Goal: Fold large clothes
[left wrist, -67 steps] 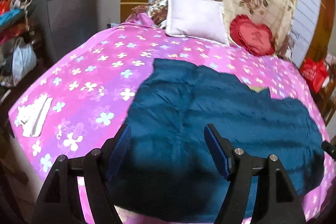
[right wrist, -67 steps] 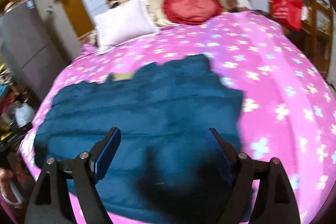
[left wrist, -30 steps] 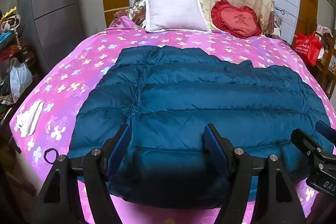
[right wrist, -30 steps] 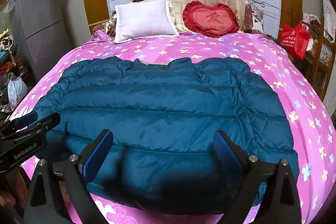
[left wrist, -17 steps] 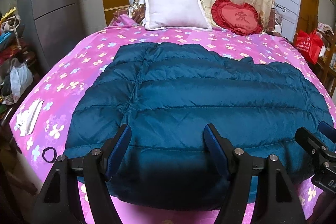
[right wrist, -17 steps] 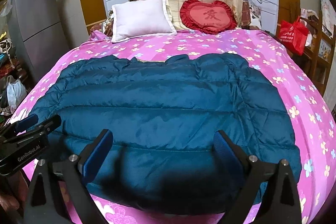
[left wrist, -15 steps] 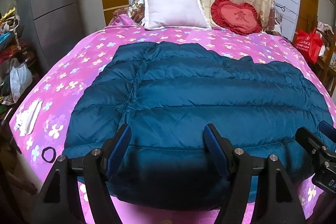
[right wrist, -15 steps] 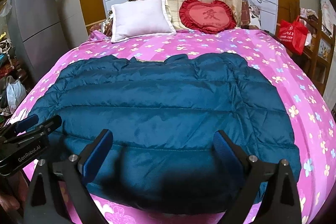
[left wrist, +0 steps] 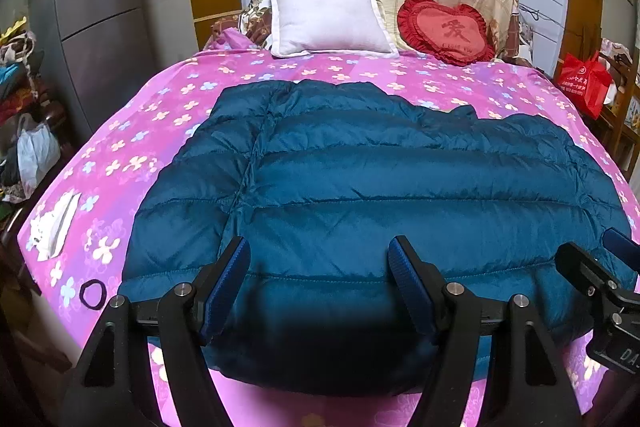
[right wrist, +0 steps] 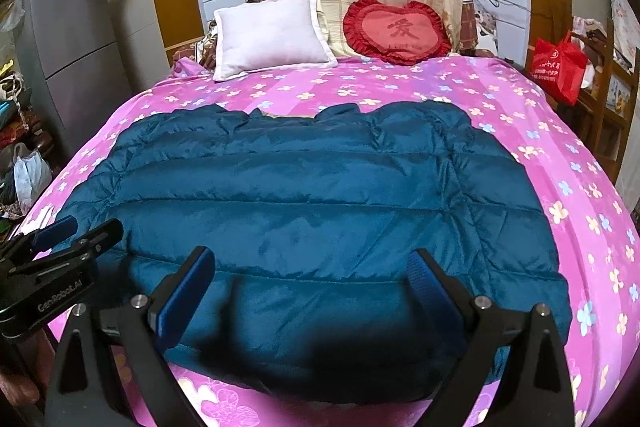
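A large teal quilted puffer jacket lies spread flat on the pink flowered bed, collar toward the pillows, hem toward me. It also shows in the right wrist view. My left gripper is open and empty, held above the hem left of centre. My right gripper is open and empty, above the hem further right. The right gripper's tip shows at the right edge of the left wrist view, and the left gripper shows at the left of the right wrist view.
A white pillow and a red heart cushion lean at the head of the bed. A white cloth and a black hair tie lie at the bed's left corner. A grey fridge stands left, a red bag right.
Both grippers have pulled back and steadied from a swinging, blurred view to face the bed head-on. In the last half second almost nothing has moved. Both stay open.
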Tool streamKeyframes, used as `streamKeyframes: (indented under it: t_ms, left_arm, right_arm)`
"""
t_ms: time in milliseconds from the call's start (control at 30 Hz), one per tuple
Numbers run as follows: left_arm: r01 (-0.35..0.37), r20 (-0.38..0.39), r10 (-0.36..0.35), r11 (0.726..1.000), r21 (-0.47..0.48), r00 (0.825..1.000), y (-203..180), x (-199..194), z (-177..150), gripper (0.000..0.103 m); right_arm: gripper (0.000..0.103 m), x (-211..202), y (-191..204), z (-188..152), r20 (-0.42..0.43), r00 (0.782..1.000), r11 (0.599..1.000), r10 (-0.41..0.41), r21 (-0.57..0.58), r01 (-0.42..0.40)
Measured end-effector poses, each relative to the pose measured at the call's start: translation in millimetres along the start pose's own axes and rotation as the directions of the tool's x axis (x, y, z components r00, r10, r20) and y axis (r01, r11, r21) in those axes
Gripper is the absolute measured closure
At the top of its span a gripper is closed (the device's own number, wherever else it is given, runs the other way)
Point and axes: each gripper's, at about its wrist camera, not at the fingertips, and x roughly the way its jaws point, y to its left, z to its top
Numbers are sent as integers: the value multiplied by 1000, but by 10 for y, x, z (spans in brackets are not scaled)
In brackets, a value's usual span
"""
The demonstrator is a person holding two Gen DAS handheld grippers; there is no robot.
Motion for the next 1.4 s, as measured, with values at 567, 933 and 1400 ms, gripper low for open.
streamKeyframes:
  t_ms: [567,933,1400]
  left_arm:
    - [5,0,-5,1000,0,1000,-18,5,-23,51]
    - [2,-8,-2,1000,9,1000,-79,15,-39,51]
    - [-5,9,5,1000,21,1000,-85,1,-20,51]
  right_arm:
    - [4,38,46,-29,-14,1000,1000,12,5,-12]
    - [3,43,10,-33,-11,1000,1000,13,9,-13]
    - [3,54,9,-41,-14,1000,1000,13,17,-13]
